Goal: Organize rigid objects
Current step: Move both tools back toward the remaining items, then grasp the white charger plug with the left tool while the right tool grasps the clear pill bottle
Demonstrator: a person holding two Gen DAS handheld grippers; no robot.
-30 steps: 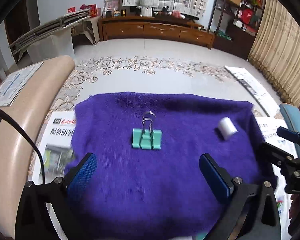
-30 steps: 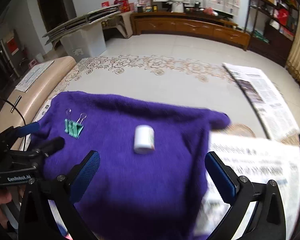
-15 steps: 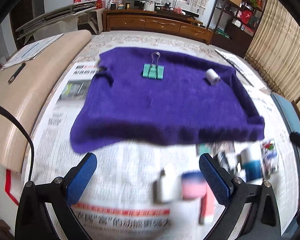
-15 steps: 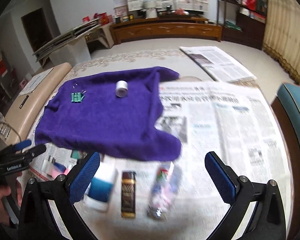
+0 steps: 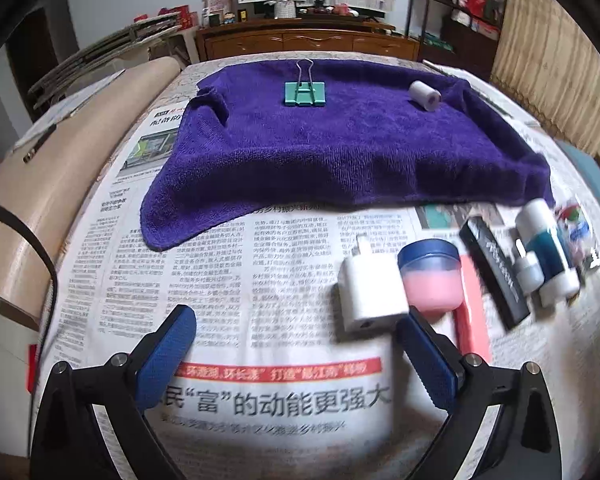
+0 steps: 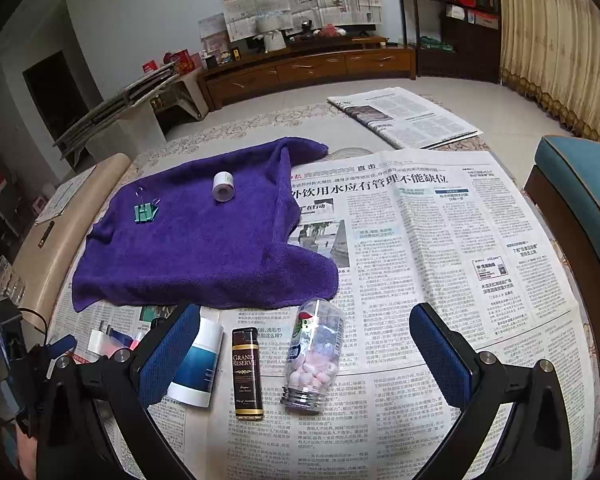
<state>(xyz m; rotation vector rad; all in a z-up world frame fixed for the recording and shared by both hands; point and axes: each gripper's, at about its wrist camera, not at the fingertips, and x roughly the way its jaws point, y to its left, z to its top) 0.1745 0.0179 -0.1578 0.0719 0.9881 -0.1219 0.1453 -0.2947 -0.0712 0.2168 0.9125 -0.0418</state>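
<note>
**Two on the towel, a row still waiting on the newspaper**

Newspaper-covered counter [image 6: 440, 240], living room behind. Left gripper [image 5: 296, 354] spread wide, holding nothing; white charger [image 5: 370, 290] just off its 1 o'clock, pink jar [image 5: 430, 278] touching beside. Right gripper [image 6: 304, 356] equally wide and empty; pill bottle [image 6: 314, 356] lying between the jaws, dark bottle [image 6: 247, 372] and blue-white tube [image 6: 198, 364] toward 9 o'clock.

Further out at 11 to 12 o'clock, purple towel [image 6: 204, 248] carrying only green binder clip [image 6: 145, 212] and white roll [image 6: 223, 187]. Judged early: two placed, at least five left.

Against a second ago: both cameras pulled well back from close over the towel, unsorted row now in view.
</note>
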